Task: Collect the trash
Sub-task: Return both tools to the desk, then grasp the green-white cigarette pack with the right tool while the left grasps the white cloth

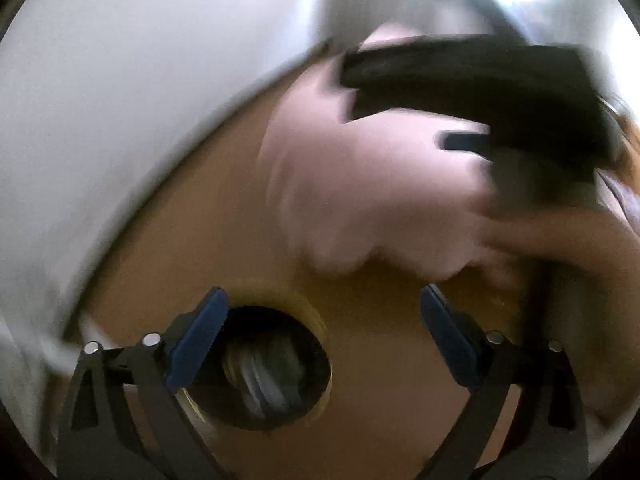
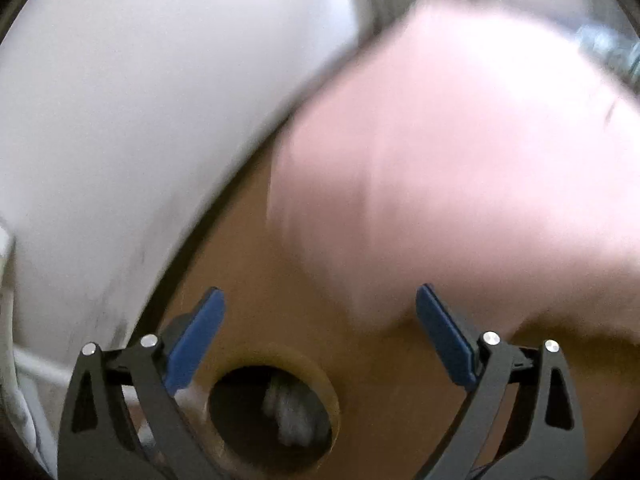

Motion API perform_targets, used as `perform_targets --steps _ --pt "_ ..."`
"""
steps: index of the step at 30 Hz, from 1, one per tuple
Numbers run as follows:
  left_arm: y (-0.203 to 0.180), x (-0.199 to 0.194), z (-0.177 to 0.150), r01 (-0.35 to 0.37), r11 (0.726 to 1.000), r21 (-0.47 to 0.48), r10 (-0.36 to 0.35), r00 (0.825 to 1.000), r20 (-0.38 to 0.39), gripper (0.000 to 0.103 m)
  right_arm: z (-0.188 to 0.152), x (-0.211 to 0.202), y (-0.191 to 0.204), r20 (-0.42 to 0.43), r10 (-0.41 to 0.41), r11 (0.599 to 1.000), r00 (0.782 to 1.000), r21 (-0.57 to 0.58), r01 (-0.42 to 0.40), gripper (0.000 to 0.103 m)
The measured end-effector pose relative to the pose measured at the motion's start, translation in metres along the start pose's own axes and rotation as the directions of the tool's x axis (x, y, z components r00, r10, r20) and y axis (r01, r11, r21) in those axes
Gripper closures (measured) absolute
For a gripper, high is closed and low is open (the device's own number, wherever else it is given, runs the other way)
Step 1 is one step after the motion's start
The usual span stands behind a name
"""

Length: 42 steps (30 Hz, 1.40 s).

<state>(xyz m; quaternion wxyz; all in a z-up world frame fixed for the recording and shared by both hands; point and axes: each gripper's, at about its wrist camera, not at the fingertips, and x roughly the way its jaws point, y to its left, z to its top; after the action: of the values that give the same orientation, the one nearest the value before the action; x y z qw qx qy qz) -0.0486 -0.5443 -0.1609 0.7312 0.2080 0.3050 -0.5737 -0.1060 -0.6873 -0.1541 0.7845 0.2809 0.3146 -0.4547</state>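
Both views are motion-blurred. A brown cardboard box (image 1: 400, 360) has a round hole (image 1: 276, 368) in its top, with crumpled pale trash (image 1: 264, 376) inside. My left gripper (image 1: 324, 344) is open and empty, just above the box by the hole. A pink bag (image 1: 360, 184) lies on the box. The right gripper (image 1: 500, 92) shows in the left wrist view as a dark shape over the bag. In the right wrist view, my right gripper (image 2: 320, 340) is open and empty above the same hole (image 2: 276, 412), trash (image 2: 288, 412) and pink bag (image 2: 460, 168).
A white wall or panel (image 1: 120, 120) runs along the box's left side and shows in the right wrist view (image 2: 140, 120) too. A white pipe or rail (image 2: 36, 372) sits at the lower left. A bare hand or forearm (image 1: 560, 240) is at the right.
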Motion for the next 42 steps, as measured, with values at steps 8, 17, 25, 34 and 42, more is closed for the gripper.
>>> perform_targets --steps 8,17,25,34,42 --pt "0.059 -0.202 0.044 -0.154 0.982 -0.106 0.181 0.925 0.333 0.007 0.048 -0.149 0.060 0.284 0.198 0.978 0.938 -0.124 -0.169 0.007" --pt "0.281 -0.376 -0.112 -0.580 0.602 -0.549 0.689 0.724 -0.010 0.007 -0.034 -0.160 0.308 -0.203 0.611 0.621 0.765 -0.477 -0.622 0.007" --pt "0.386 -0.413 -0.202 -0.616 0.495 -0.613 0.611 0.748 -0.258 0.007 -0.142 -0.170 0.486 -0.467 0.461 0.085 0.754 -0.823 -0.562 0.007" --pt "0.412 -0.385 -0.208 -0.580 0.583 -0.569 0.534 0.801 -0.269 0.007 -0.145 -0.123 0.542 -0.614 0.352 0.005 0.707 -0.754 -0.657 0.007" --pt "0.421 -0.367 -0.207 -0.552 0.659 -0.511 0.478 0.832 -0.281 0.047 -0.149 -0.119 0.558 -0.613 0.372 -0.001 0.697 -0.751 -0.660 0.026"
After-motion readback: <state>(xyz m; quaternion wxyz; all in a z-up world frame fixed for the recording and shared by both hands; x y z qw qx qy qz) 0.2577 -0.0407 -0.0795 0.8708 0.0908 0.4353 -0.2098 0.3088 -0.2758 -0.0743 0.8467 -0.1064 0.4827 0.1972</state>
